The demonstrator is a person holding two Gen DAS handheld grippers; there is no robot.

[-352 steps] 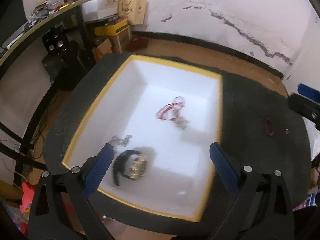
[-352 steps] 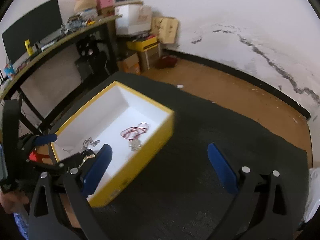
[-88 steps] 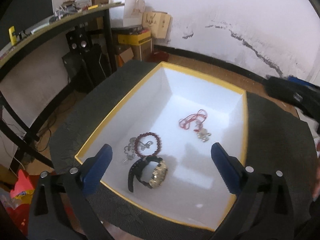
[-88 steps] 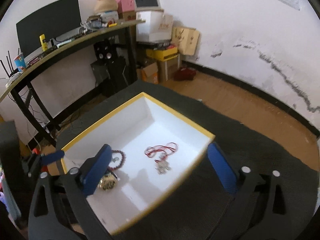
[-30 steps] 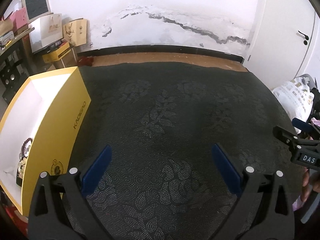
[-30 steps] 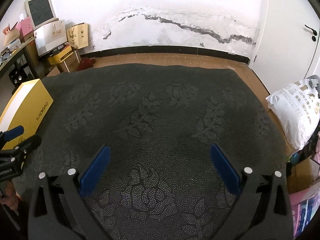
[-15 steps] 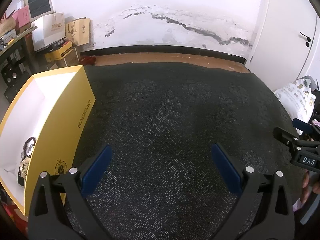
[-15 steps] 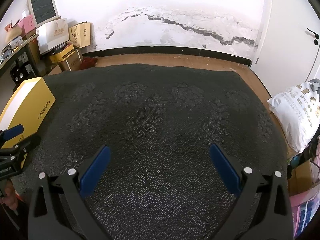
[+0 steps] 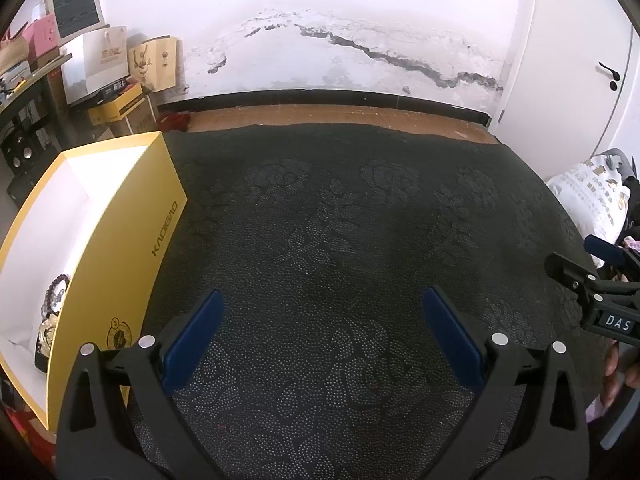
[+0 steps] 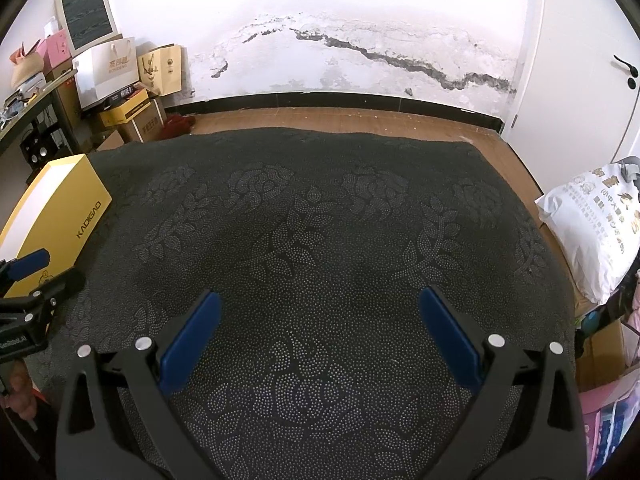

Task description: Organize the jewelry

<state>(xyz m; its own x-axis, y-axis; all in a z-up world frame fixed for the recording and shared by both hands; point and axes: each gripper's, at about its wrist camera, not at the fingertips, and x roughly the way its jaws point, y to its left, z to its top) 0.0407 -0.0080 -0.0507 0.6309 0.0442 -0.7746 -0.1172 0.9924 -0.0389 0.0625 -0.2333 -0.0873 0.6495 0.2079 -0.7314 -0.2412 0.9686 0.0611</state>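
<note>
A yellow box with a white inside (image 9: 132, 236) stands at the left of the dark patterned table cover (image 9: 340, 240). A beaded bracelet (image 9: 56, 292) and a gold watch (image 9: 44, 336) lie in its near corner; the rest of its inside is hidden by the wall. My left gripper (image 9: 322, 320) is open and empty over the bare cover, right of the box. My right gripper (image 10: 318, 316) is open and empty over the cover's middle. The box (image 10: 60, 216) shows at the left edge of the right wrist view.
A white sack (image 10: 592, 232) lies off the table's right side. Cardboard boxes and paper bags (image 10: 132, 88) stand at the back left by the wall. A desk with speakers (image 9: 20, 132) is at the far left. A white door (image 9: 580, 60) is at the right.
Both grippers swung right, away from the box, and now look over the bare cover. Over the last second the views barely shifted. Earlier, a beaded bracelet joined the other pieces in the box.
</note>
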